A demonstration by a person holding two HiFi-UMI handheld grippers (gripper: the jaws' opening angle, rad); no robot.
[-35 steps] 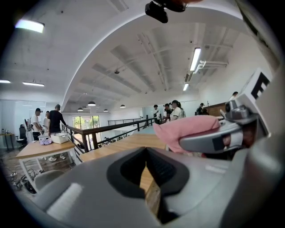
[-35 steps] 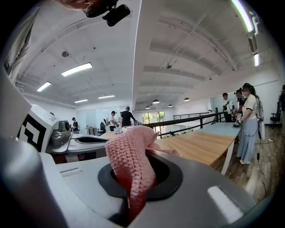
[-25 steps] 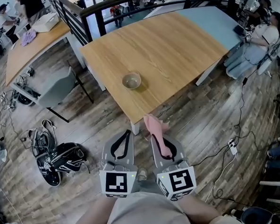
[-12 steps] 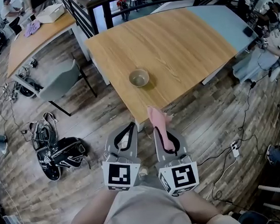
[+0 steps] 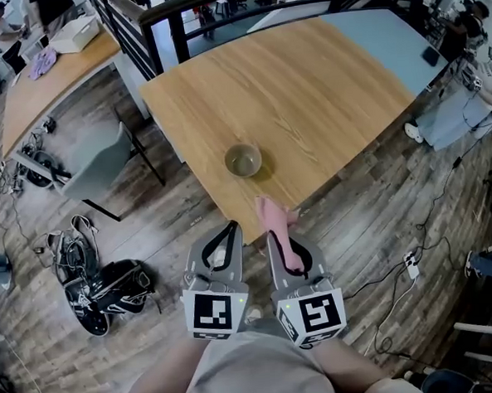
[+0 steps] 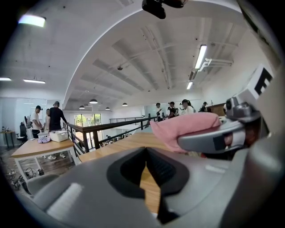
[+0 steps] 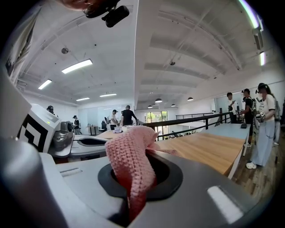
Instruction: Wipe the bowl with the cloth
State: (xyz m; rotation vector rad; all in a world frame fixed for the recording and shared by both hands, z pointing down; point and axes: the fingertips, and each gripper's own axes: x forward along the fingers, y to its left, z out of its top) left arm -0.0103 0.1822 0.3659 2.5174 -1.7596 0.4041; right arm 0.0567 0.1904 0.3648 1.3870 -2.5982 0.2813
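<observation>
bowl (image 5: 243, 160) sits upright on the wooden table (image 5: 306, 88), close to its near corner, and looks empty. cloth (image 5: 274, 217), pink knit, is pinched in the right gripper (image 5: 275, 239). jaws are clamped on one end, the rest flops fwd past the tips, and the loose end lies just over the table's near edge in the head view. left gripper (image 5: 230, 230) is closed too, pads together w/ nothing btwn them. both are held side by side, low, close to the person's body, over the floor, short of the table and well apart from the bowl.

step, i'd say: approach only. cloth is in hand, wiping not yet started, no contact w/ the bowl. next move prob calls for reaching fwd over the near edge, dropping the loose end into the bowl, then rubbing round the inside. left gripper would need to open and take the rim, else a light bowl may skate on the smooth wood. cloth is limp, so it may fold under rather than spread.

around: grey chair (image 5: 94, 155) left of the table, dark bags (image 5: 106, 279) on the floor near left, cable w/ a power strip (image 5: 409, 260) on the floor at right, black railing (image 5: 177, 25) at the far side. only the table's near corner lies btwn grippers and bowl. chair and bags are off to the side. the cable is the trip risk.
</observation>
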